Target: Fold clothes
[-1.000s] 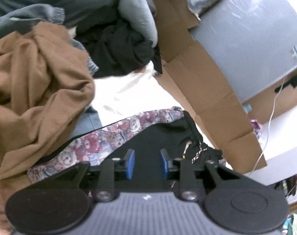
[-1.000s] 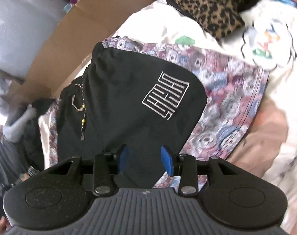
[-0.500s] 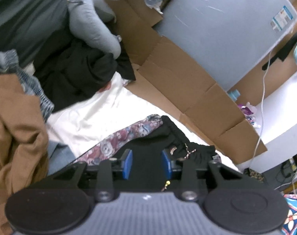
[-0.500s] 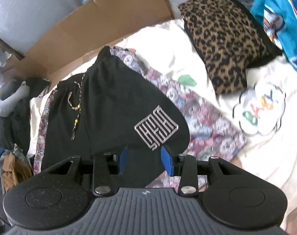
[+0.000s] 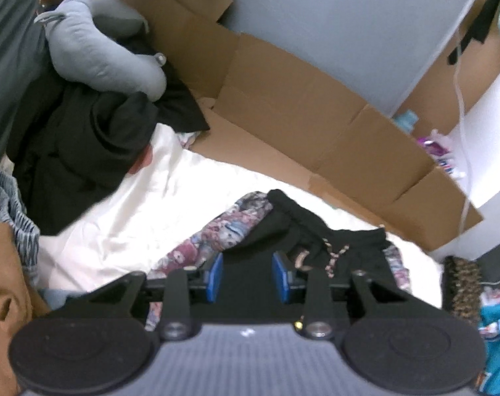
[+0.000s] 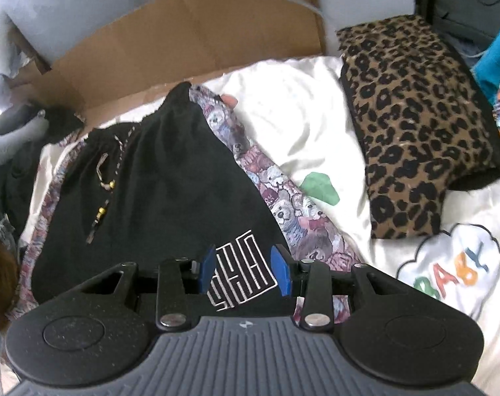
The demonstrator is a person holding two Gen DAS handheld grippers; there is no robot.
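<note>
1. On the left, the pile of brown and dark clothes (image 5: 94, 151) is sliding toward the edge of the left wrist view, where a second ago it filled half the picture. More of the white sheet (image 5: 144, 211) and the cardboard (image 5: 299, 105) is showing now, so the left gripper (image 5: 246, 275) is pulling away from the pile.

2. The left gripper's blue fingers (image 5: 214, 275) are standing apart, a little wider than a second ago, with nothing pinched between them. They are hovering over the black shorts (image 5: 319, 241), near the waistband and its beaded drawstring (image 5: 332, 254).

3. The black shorts (image 6: 157, 191) are lying on a bear-print cloth (image 6: 292, 211) on the bed, one leg folded over so the white logo (image 6: 241, 274) faces up.

4. The right gripper (image 6: 243, 272) is backing off too: the shorts look smaller than before and the leopard pillow (image 6: 411, 125) is now fully in view. Its fingers (image 6: 279, 274) are spread, unchanged in width, framing the logo but holding nothing.

5. With both grippers off the fabric, I judge one fold is finished and the next grab is being lined up.
</note>
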